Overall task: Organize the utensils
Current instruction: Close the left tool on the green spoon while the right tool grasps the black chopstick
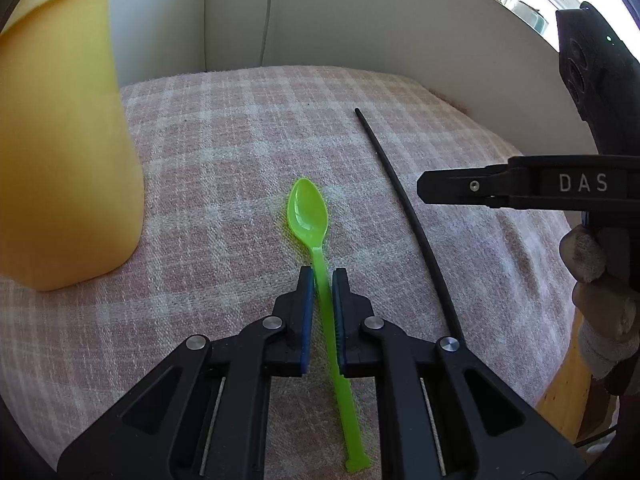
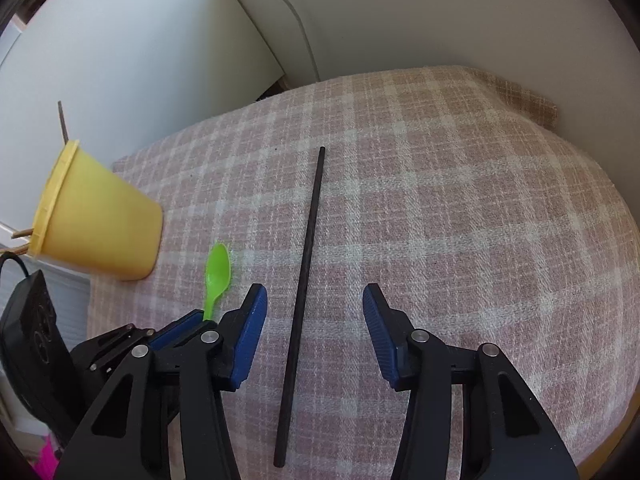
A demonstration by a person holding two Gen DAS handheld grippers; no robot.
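A bright green plastic spoon [image 1: 308, 212] lies on the pink checked cloth, bowl pointing away. My left gripper [image 1: 322, 276] is shut on its thin handle, blue pads pressed against both sides. A long black chopstick [image 2: 308, 240] lies just right of the spoon. My right gripper [image 2: 314, 304] stands over the chopstick's near half, open; the stick runs between the pads and they do not touch it. In the right wrist view the spoon [image 2: 218, 272] and the left gripper [image 2: 176, 332] sit at the lower left. A yellow cup [image 1: 68, 140] stands to the left.
The yellow cup [image 2: 100, 224] holds a thin brown stick [image 2: 62, 120] that pokes above its rim. White walls close the back and left of the pink checked cloth [image 2: 440, 200]. A gloved hand [image 1: 600, 288] holds the right gripper. A wooden table edge [image 1: 568, 400] shows at the right.
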